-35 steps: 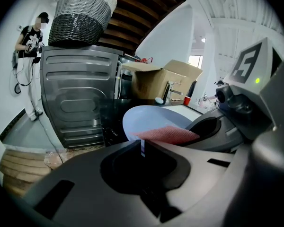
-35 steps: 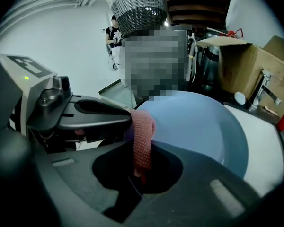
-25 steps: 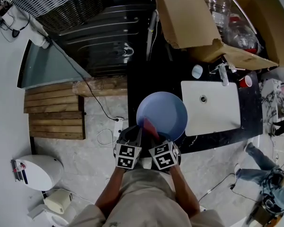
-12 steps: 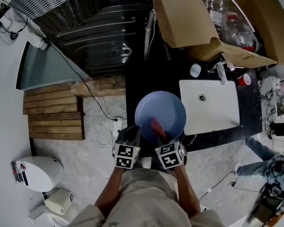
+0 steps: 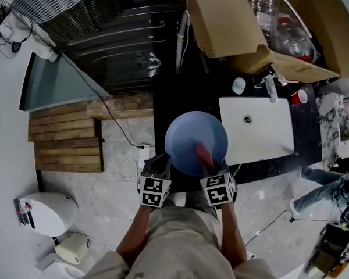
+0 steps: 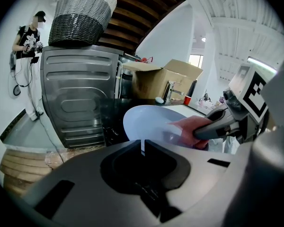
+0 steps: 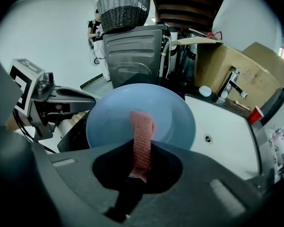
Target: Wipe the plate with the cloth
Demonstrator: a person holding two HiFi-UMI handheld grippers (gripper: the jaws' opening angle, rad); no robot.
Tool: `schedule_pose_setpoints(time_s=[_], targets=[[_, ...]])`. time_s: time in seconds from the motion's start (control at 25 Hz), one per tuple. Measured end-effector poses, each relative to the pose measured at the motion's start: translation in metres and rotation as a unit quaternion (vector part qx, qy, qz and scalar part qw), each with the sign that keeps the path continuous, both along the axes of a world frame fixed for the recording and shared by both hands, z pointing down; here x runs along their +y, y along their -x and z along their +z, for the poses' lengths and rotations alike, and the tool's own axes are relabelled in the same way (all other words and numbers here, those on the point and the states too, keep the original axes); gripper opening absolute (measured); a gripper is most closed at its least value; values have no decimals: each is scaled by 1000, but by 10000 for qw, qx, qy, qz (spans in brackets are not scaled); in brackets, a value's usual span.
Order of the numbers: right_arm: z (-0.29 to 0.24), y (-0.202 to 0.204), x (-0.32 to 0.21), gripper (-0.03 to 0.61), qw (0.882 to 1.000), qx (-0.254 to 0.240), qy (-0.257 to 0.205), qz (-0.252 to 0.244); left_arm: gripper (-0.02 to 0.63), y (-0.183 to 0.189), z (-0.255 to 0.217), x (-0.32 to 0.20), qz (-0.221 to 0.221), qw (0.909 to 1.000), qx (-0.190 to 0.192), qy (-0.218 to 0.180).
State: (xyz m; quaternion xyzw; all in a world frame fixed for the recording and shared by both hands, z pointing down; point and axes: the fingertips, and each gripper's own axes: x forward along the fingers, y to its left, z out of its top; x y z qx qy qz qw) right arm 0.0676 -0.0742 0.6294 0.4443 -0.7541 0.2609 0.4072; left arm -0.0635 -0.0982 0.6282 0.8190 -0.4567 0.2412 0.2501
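Plate [image 5: 186,133] sits in the air over the tabletop [image 5: 166,100] edge, just left of the sink [image 5: 262,133]. Your left gripper [image 5: 163,165] is clamped on its near rim. Your right gripper [image 5: 208,165] pinches the pink cloth [image 5: 203,151], which lies against the plate's face.

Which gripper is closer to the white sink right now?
Right. The right gripper, holding the cloth on the plate, is just beside the sink; the left gripper holds the plate's opposite rim, farther away.
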Motion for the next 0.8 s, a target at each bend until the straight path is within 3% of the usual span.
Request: schedule_pose_setpoints(time_s=[0.8], targets=[[-18,-64,-9,25,9956,80,-322,873,18,-1,-5,-1,96,9999,-66,-51]])
